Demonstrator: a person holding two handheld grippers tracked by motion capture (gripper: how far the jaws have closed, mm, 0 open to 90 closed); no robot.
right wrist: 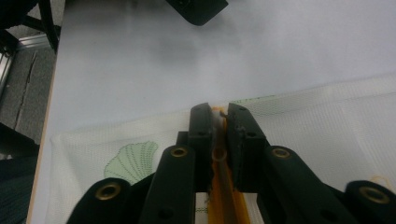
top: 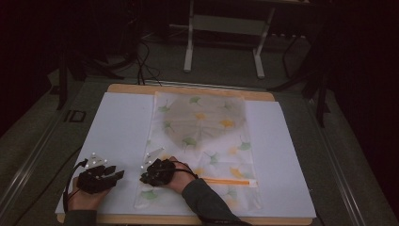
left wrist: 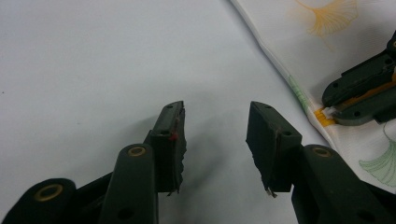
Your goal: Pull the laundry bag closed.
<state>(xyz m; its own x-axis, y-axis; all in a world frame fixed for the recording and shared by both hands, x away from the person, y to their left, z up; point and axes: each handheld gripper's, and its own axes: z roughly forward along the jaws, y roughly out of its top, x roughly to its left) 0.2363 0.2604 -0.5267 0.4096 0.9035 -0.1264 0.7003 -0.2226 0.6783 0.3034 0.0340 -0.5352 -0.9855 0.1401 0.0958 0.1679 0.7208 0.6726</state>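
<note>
At the near edge of the table, I had the right gripper [top: 149,175] pressed low over the patterned mesh bag [top: 214,141], its jaws drawn together on the bag's orange zipper [top: 230,181] — in the right gripper view the pull [right wrist: 218,122] sat pinched between the two black pads [right wrist: 201,135], with the orange tape running back beneath them. The grip sat at the zipper's left end, close to the bag's near-left corner, which I judged the natural place to begin or finish a run along the track.

Just beside it, the left gripper [top: 116,173] rested on the white sheet [top: 117,127], jaws apart and holding nothing; the left gripper view showed bare sheet between its pads [left wrist: 173,140] and the bag's edge [left wrist: 299,91] off to one side. I read that as a hand kept near, ready to pin the fabric should the zipper drag it.

The bag lay flat in the middle of the sheet, printed with green and yellow ginkgo leaves — a darker, greyish item [top: 207,120] showed faintly through the mesh in its far half, too dim to name. Beyond the table's wooden far edge [top: 188,89], a pale metal stand [top: 226,37] stood on the dark floor.
</note>
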